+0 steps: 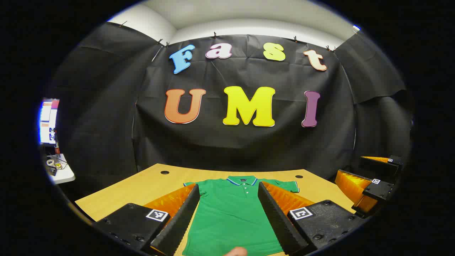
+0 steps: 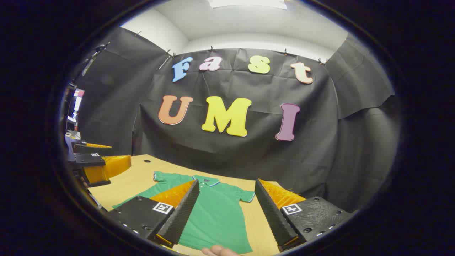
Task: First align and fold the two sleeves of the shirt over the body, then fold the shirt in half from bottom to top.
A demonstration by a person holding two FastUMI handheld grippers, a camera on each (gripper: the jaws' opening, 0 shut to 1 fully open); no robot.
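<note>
A green polo shirt point(image 1: 231, 213) lay flat and face up on a wooden tabletop point(image 1: 142, 188), collar toward the black-draped back wall, both short sleeves spread out to the sides and not yet folded. In the left gripper view, the left gripper point(image 1: 229, 217) hung above the shirt's body with its jaws wide apart and holding nothing. In the right gripper view, the right gripper point(image 2: 227, 213) was likewise spread open and empty, hovering over the shirt's right side near the tabletop's right edge. The right gripper also appeared at the far right of the left gripper view, raised off the tabletop.

Judging from this layout, the sleeve fold had not begun. To do it well, each gripper would likely need to drop to its own sleeve, pinch the cloth at the cuff edge, and carry it inward so the two sleeves meet evenly over the chest, keeping the fabric low to avoid dragging the body.

The shirt's right sleeve point(image 2: 246, 195) lay close to the tabletop's right edge, leaving little spare surface there. The left side had more bare wood. A fingertip point(image 2: 220, 251) showed at the bottom of the right gripper view, near the hem.
</note>
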